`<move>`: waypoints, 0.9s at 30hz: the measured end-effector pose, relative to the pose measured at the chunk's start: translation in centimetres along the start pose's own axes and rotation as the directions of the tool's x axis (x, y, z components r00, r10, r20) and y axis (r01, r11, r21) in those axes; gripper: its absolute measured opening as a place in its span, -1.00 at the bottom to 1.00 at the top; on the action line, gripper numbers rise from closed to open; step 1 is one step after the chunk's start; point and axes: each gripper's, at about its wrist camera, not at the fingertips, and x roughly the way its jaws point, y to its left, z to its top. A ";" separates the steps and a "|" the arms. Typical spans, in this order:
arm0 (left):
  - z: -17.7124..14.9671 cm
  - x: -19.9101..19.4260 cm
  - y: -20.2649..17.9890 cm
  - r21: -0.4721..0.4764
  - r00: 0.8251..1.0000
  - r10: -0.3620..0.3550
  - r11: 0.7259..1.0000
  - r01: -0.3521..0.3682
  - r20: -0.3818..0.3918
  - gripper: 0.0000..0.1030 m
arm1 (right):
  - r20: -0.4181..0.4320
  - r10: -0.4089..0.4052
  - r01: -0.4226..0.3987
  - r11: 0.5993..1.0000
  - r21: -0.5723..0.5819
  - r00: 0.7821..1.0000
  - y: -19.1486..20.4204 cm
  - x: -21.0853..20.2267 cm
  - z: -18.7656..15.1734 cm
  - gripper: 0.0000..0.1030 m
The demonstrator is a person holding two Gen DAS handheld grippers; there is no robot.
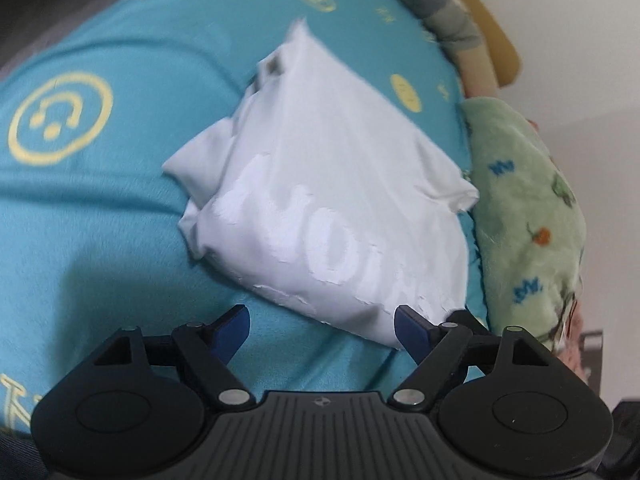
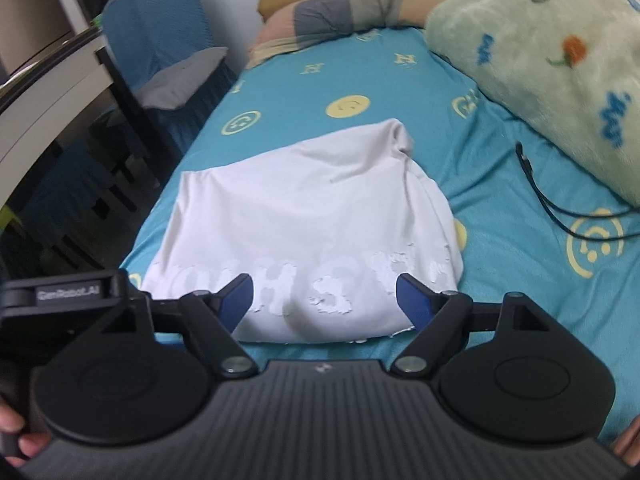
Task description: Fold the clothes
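White shirt [image 2: 304, 232] lies folded mid-frame, long axis left-right, near edge just ahead of right gripper [image 2: 324, 300] and, view blurred, seemingly left gripper [image 1: 322, 326]; both jaws apart, empty.

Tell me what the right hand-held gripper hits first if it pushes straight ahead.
Probably the folded white cotton T-shirt, whose near edge lies between the open right hand-held gripper fingers, on the turquoise bedsheet. Depth is unclear.
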 end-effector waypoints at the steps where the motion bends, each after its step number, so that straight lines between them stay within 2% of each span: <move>1: 0.3 0.3 0.4 -0.028 1.000 -0.007 1.000 0.007 -0.001 0.58 | -0.002 -0.004 0.004 1.000 0.015 1.000 -0.2 0.1 0.1 0.56; 4: 1.0 0.7 1.1 -0.092 0.999 -0.028 0.995 0.030 0.025 0.57 | -0.002 0.000 0.000 0.999 0.046 1.000 -0.6 0.1 0.2 0.56; 6: 1.4 0.8 1.5 -0.129 0.998 -0.032 0.991 0.039 0.052 0.50 | 0.002 0.009 -0.009 0.998 0.056 1.000 -0.6 0.0 0.2 0.56; 9: 1.6 0.8 1.9 -0.164 0.996 -0.022 0.986 0.035 0.082 0.28 | 0.005 0.020 -0.021 0.997 0.072 1.000 -0.6 0.0 0.2 0.56; 10: 1.6 0.7 1.9 -0.166 0.996 -0.017 0.986 0.032 0.093 0.14 | 0.003 0.032 -0.032 0.995 0.090 0.999 -0.7 0.0 0.2 0.56; 13: 1.4 0.2 1.9 -0.155 0.992 -0.011 0.988 0.031 0.127 -0.20 | -0.012 0.105 -0.101 0.976 0.192 0.994 -1.5 0.2 0.0 0.56; 14: 1.3 0.0 1.8 -0.151 0.990 -0.016 0.988 0.038 0.141 -0.33 | -0.018 0.159 -0.149 0.954 0.259 0.987 -1.9 0.4 -0.3 0.57; 15: 1.2 -0.3 1.7 -0.149 0.988 -0.024 0.988 0.048 0.155 -0.38 | -0.020 0.231 -0.210 0.915 0.344 0.973 -2.5 0.7 -0.7 0.58; 17: 1.0 -0.9 1.5 -0.146 0.982 -0.042 0.987 0.070 0.183 -0.51 | -0.017 0.386 -0.320 0.786 0.529 0.922 -3.8 2.1 -1.9 0.59; 18: 1.0 -1.1 1.5 -0.148 0.979 -0.056 0.985 0.086 0.195 -0.53 | -0.014 0.444 -0.348 0.721 0.599 0.896 -4.3 3.0 -2.5 0.59; 21: 0.9 -1.8 1.5 -0.158 0.970 -0.091 0.979 0.128 0.223 -0.56 | 0.002 0.507 -0.360 0.610 0.706 0.862 -4.9 4.7 -3.8 0.58; 23: 0.9 -2.1 1.6 -0.168 0.967 -0.106 0.975 0.147 0.231 -0.58 | 0.020 0.464 -0.327 0.593 0.736 0.885 -5.5 5.0 -4.1 0.58; 25: 1.0 -2.2 1.6 -0.179 0.964 -0.119 0.970 0.163 0.237 -0.58 | 0.060 0.401 -0.295 0.556 0.777 0.914 -6.7 5.1 -4.4 0.46; 27: 0.9 -2.5 1.7 -0.183 0.962 -0.127 0.968 0.174 0.241 -0.58 | 0.087 0.332 -0.260 0.523 0.812 0.939 -8.1 5.1 -4.8 0.25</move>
